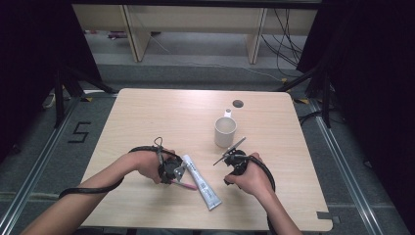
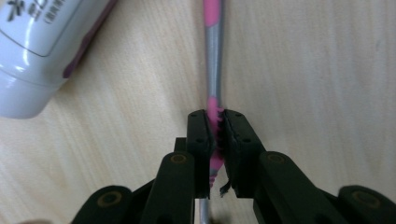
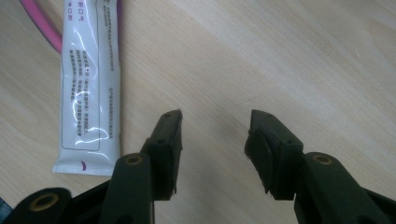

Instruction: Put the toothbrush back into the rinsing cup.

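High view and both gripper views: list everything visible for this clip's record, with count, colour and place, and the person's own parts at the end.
Table: one, light wood, centre of the high view, a dark round hole near its far edge.
Mug: one, white, upright, right of the table's centre, handle toward the far edge.
Toothpaste tube: one, white with purple trim, lying flat between the two hands.
Toothbrush: one, pink and grey, lying on the table beside the tube, its bristle end between the left jaws.
Floor marking "5": one, black, left of the table.
Left gripper: black, jaws shut on the toothbrush.
Right gripper: black, jaws open over bare wood beside the tube.
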`<move>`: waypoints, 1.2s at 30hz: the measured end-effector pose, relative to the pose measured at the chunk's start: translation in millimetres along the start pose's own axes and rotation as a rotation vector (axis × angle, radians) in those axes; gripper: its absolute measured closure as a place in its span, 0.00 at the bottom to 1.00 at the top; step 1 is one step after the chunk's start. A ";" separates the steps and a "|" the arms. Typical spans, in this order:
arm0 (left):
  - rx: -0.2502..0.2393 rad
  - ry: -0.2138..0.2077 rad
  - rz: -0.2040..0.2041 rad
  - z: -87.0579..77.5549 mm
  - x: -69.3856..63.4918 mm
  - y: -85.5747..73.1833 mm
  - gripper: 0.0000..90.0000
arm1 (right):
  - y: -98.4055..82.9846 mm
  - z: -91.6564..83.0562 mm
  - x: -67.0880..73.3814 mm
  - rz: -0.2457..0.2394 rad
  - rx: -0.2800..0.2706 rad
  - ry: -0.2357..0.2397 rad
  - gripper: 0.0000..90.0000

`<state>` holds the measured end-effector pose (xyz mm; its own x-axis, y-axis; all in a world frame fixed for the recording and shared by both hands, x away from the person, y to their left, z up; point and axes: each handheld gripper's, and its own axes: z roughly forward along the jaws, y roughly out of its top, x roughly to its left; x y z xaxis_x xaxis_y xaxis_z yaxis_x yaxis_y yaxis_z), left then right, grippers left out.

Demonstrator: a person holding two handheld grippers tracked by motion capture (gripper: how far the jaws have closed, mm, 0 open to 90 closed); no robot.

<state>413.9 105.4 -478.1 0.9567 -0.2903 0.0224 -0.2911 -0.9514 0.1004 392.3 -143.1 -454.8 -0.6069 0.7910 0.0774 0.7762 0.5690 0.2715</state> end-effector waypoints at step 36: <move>-0.100 0.036 0.015 -40.0 -22.0 23.4 0.91 | 0.4 -5.2 53.5 -0.571 -0.334 0.198 0.64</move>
<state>386.4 93.7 -436.4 0.9525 -0.2985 0.0603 -0.3045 -0.9315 0.1988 359.2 -101.7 -445.5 -0.9495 0.3137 -0.0011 0.2503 0.7595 0.6004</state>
